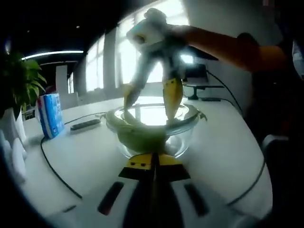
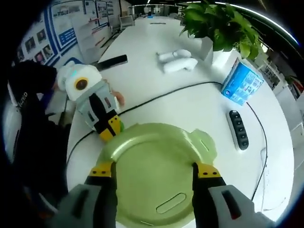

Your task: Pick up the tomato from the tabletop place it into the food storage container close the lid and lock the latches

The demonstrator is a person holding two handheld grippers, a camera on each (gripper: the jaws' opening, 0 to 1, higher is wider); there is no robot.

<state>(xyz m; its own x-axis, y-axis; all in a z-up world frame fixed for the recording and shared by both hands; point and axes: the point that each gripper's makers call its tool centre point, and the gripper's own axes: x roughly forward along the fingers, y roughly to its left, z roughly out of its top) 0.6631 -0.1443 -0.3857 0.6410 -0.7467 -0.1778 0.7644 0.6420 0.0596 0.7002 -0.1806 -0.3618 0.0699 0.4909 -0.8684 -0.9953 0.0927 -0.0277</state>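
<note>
A white table (image 2: 190,102) in an office carries a plant (image 2: 221,23), blue carton (image 2: 242,81) and power strip (image 2: 238,129). The right gripper (image 2: 154,172), spread wide, straddles the green lid (image 2: 156,175) over the bowl (image 1: 154,130). The left gripper (image 1: 153,166), pressed together, touches the rim. I cannot see the tomato.

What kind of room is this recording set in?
Most likely an office or meeting room: a long white table with a power strip and cables, wall posters, a potted plant, and a monitor near large windows.
</note>
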